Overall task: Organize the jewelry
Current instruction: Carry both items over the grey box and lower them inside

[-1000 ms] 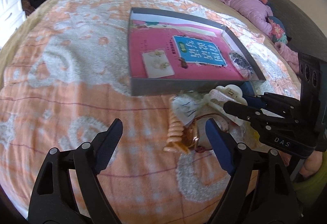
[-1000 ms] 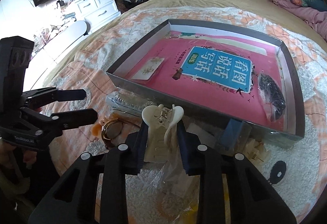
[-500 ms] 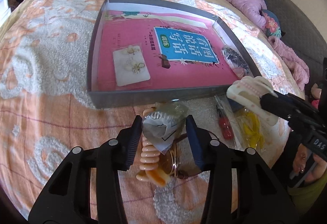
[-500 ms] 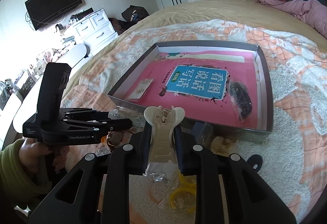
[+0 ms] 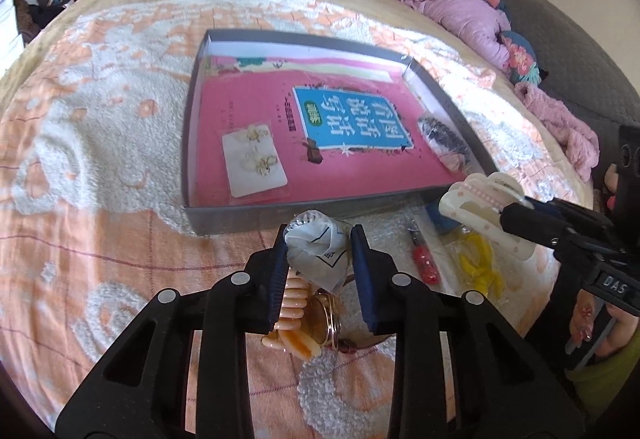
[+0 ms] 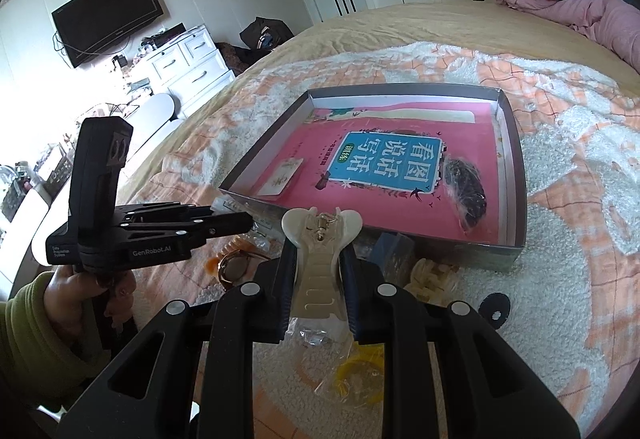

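Gripping a crumpled clear plastic packet with a white card inside (image 5: 316,253), the left gripper (image 5: 319,271) has its jaws closed narrowly on it, above the orange-and-white fleece blanket (image 5: 100,167) on the bed. Just beneath lie a peach-coloured spiral hair tie (image 5: 294,309) and a gold-rimmed round piece (image 5: 325,323) (what it is, I cannot tell). The right gripper (image 6: 319,279) holds a cream plastic claw hair clip (image 6: 320,259) upright between its jaws, near the front wall of the shallow grey cardboard box (image 6: 516,175). Inside the box a pink book with a blue title panel (image 6: 384,167) covers the floor, with a white card of gold earrings (image 5: 254,163) on its left part and a clear bag of dark items (image 6: 466,195) by the right wall. Between the grippers, on the blanket, lie a small red item (image 5: 422,263) and a bagged yellow piece (image 5: 480,259).
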Tool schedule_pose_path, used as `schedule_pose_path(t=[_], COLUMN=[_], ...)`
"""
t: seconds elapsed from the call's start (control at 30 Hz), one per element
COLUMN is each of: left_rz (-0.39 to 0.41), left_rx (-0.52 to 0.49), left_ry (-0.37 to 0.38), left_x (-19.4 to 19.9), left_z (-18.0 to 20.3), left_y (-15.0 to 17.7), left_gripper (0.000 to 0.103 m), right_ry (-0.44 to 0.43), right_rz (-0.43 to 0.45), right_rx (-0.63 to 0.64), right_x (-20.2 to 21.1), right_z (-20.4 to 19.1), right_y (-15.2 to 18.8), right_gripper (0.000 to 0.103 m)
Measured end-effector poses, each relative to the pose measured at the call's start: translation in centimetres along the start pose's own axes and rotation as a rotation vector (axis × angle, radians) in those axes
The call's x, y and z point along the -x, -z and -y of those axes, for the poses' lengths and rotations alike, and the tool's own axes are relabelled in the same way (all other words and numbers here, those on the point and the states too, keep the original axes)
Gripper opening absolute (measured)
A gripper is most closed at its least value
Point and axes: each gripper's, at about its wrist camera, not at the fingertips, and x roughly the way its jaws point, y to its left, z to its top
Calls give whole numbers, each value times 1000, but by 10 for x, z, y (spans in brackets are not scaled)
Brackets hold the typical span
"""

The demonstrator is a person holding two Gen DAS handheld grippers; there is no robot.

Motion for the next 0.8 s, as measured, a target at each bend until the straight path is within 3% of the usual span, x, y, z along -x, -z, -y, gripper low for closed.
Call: schedule_pose_path(t=[0.4, 0.8], left_rz=[112, 166], left_rx=[40, 48], left_ry=[-6, -48], left_x=[52, 67], left_z=[-14, -25], left_y=[-9, -34], left_gripper=[22, 22], right_ry=[-33, -45], right_rz=[27, 91], right_rx=[18, 68], right_x=[13, 20], right_z=[-10, -22], right_y=[-5, -34], right_gripper=[21, 21])
